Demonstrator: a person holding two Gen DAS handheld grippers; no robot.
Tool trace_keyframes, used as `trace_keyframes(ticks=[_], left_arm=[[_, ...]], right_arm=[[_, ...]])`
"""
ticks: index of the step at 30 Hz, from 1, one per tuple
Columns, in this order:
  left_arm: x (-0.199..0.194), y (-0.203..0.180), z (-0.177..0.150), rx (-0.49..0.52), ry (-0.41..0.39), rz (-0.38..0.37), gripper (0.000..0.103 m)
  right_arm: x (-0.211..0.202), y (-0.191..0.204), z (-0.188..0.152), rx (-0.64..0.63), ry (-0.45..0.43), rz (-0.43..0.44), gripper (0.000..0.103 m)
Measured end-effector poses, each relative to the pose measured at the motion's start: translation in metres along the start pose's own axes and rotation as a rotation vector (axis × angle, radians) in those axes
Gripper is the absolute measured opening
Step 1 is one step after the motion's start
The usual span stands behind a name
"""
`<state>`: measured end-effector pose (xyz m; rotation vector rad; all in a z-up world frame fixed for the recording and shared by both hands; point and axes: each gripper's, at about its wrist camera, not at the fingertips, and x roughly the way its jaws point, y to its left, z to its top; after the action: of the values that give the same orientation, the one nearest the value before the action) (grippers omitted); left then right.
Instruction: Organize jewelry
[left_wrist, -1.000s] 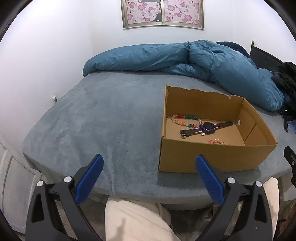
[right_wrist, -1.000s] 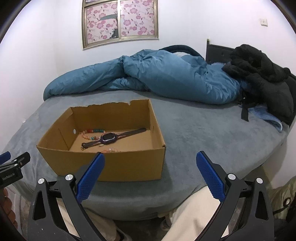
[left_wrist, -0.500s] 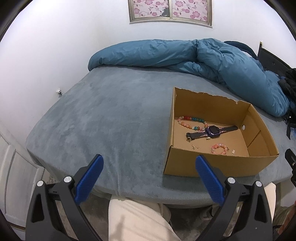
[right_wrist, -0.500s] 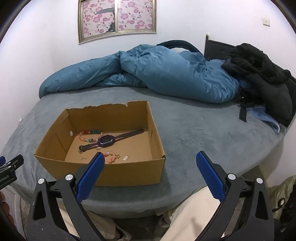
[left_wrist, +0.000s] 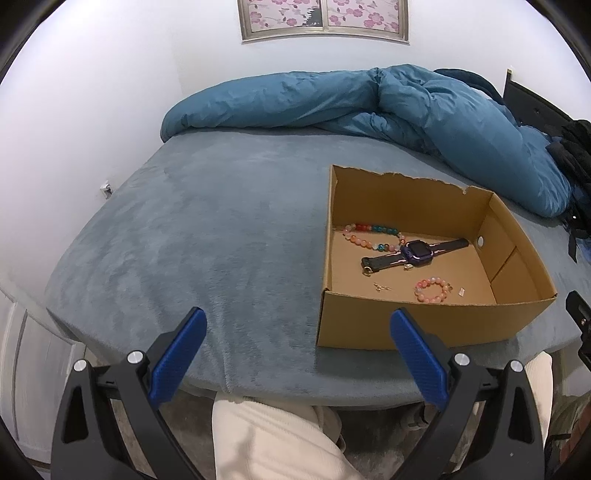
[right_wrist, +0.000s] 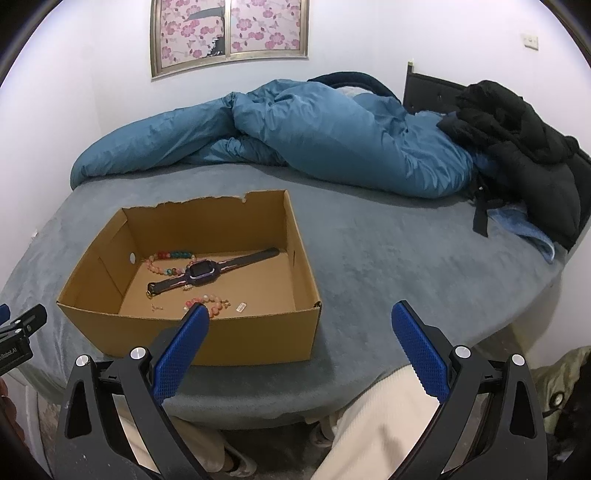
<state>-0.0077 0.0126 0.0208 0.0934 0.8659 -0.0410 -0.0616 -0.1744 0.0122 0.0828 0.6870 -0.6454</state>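
your left tongs (left_wrist: 293, 343) and right tongs (right_wrist: 301, 341) both hang spread wide with nothing between their blue pads, held low in front of the near edge of the grey-blue plush bed (left_wrist: 207, 236). on that bed, near its front edge, stands the open brown cardboard box (left_wrist: 417, 328), and all the jewelry in view lies on its floor. largest of it is the dark purple-faced wristwatch with black strap (left_wrist: 415, 253), laid out flat across the middle. behind it and touching it curls the long string of pink, red and teal beads (left_wrist: 369, 232); in front, apart from the watch, sits the small pink bead bracelet (left_wrist: 432, 290), with a tiny gold piece (left_wrist: 380, 286) and a small white tag (left_wrist: 461, 291) on either side of it. the pieces lying loose in the box would fit either a tidy-up finished or a sorting yet to come, so the step can't be settled. any reach into the box calls for clearing its near wall from above.
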Motion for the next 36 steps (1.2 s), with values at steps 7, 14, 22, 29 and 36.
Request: trace_keyframes(ticks=[7, 14, 22, 29, 36], left_arm=[[0.0034, -0.0025, 0.0017, 0.023, 0.007, -0.010, 0.097], [0.0040, -0.0033, 0.0026, 0.031, 0.005, -0.013, 0.097], [0.0048, -0.0040, 0.0022, 0.021, 0.009, -0.020, 0.097], [0.0052, -0.0048, 0.0018, 0.023, 0.009, -0.022, 0.097], [0.0048, -0.0043, 0.0015, 0.023, 0.011, -0.024, 0.097]], right_arm=[[0.0026, -0.0006, -0.0025, -0.005, 0.022, -0.002, 0.095], [0.0025, 0.0010, -0.0030, -0.011, 0.024, -0.002, 0.095], [0.0015, 0.0027, -0.0038, -0.023, 0.017, -0.003, 0.095], [0.0007, 0.0034, -0.0027, -0.024, 0.019, 0.001, 0.095], [0.0007, 0.0033, -0.0021, -0.026, 0.019, 0.001, 0.095]])
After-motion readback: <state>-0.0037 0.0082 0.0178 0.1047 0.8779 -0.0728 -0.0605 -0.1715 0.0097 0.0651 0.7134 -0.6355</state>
